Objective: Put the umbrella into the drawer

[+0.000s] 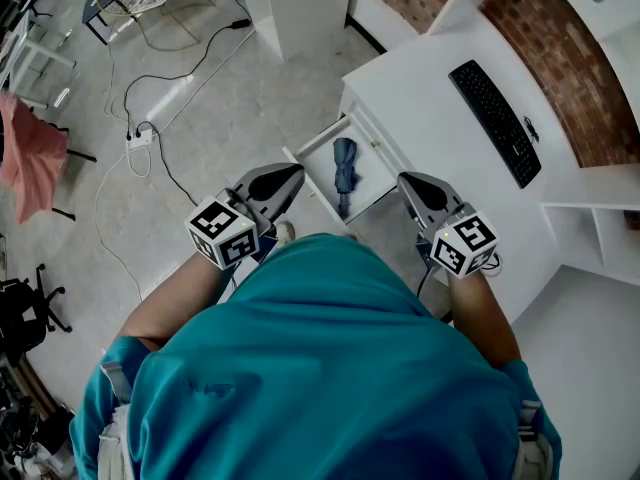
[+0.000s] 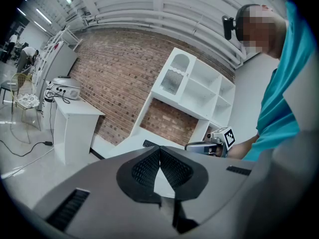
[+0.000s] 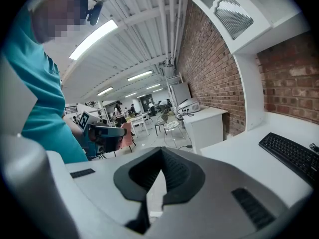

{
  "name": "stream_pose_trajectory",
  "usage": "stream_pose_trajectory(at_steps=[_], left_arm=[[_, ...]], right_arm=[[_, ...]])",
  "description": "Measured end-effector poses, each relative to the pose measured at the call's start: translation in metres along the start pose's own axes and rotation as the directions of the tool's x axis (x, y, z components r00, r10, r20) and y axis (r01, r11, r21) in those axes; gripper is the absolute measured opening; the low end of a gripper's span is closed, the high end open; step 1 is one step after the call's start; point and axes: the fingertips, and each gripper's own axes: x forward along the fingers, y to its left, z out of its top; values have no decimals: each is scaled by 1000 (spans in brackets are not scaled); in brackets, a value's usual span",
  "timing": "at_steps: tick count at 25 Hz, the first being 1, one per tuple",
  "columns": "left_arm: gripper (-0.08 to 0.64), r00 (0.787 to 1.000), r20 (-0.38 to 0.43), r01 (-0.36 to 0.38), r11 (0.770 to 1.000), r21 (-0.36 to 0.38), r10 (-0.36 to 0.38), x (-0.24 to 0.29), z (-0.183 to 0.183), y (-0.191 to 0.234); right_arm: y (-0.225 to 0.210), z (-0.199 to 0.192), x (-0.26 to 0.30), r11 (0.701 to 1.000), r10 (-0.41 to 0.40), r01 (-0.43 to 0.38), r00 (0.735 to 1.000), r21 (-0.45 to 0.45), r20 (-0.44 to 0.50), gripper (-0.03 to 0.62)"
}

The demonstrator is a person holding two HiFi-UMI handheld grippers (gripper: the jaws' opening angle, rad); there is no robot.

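Observation:
A folded dark blue umbrella (image 1: 344,174) lies inside the open white drawer (image 1: 312,150) of the desk. In the head view my left gripper (image 1: 296,175) hovers just left of the drawer and my right gripper (image 1: 404,180) just right of it. Both are held above the floor in front of the person, apart from the umbrella. The left gripper (image 2: 159,149) has its jaws meeting at the tips with nothing between them. The right gripper (image 3: 161,150) is likewise shut and empty. Each gripper view shows the other gripper (image 2: 208,144) (image 3: 98,132) across from it.
A black keyboard (image 1: 493,120) lies on the white desk (image 1: 410,73) against a brick wall. Cables and a power strip (image 1: 139,138) trail over the grey floor at left. A white cabinet (image 1: 300,3) stands at the back, a pink cloth (image 1: 30,158) at far left.

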Motion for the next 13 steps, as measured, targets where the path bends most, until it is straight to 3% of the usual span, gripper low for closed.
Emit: stream_pose_trajectory(at_steps=[13], left_arm=[[16,1000,-3,-3,1000,-10,3,1,-3,1]], right_arm=[[-1,0,4,1000,7,-7,1000,3,-1,21]])
